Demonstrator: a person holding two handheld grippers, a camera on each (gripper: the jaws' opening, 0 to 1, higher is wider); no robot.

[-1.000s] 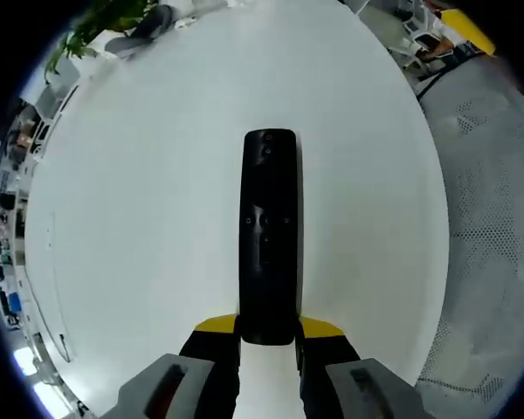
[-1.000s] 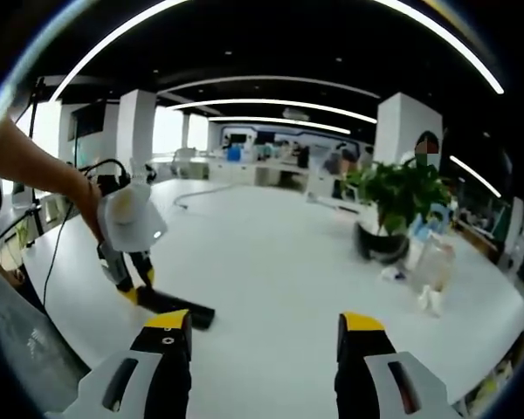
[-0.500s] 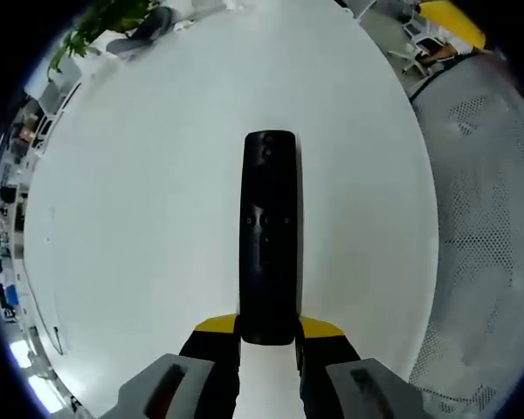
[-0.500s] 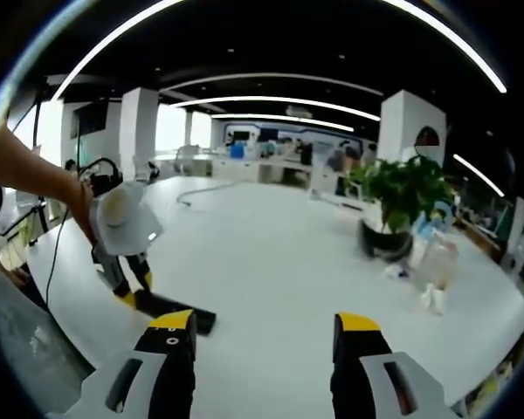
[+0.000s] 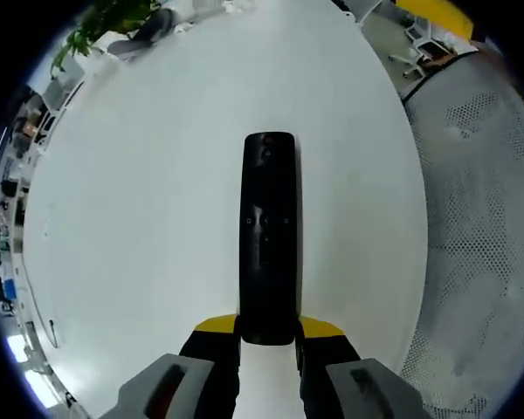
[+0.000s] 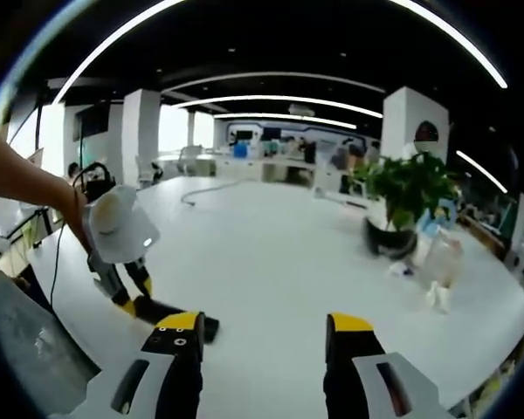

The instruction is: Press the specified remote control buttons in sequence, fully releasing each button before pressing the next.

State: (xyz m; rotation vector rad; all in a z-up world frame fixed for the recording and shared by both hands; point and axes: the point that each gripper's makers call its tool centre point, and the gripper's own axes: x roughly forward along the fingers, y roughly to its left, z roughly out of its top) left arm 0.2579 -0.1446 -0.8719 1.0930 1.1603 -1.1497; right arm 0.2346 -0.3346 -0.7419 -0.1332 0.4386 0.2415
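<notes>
Your left gripper (image 5: 268, 333) clamps the near end of the remote (image 5: 268, 234), which runs from the jaws toward 12 o'clock, lying on the white table (image 5: 140, 201). In the right gripper view, your right gripper (image 6: 266, 327) hangs with jaws wide apart, holding nothing; the remote (image 6: 176, 312) lies at its 10 o'clock, just beyond the left jaw

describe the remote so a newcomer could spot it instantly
Start at the big white table. At its near edge the left gripper has its yellow-tipped jaws shut on one end of the remote. It is a long, slim black bar with small buttons, the only dark object on that stretch.
</notes>
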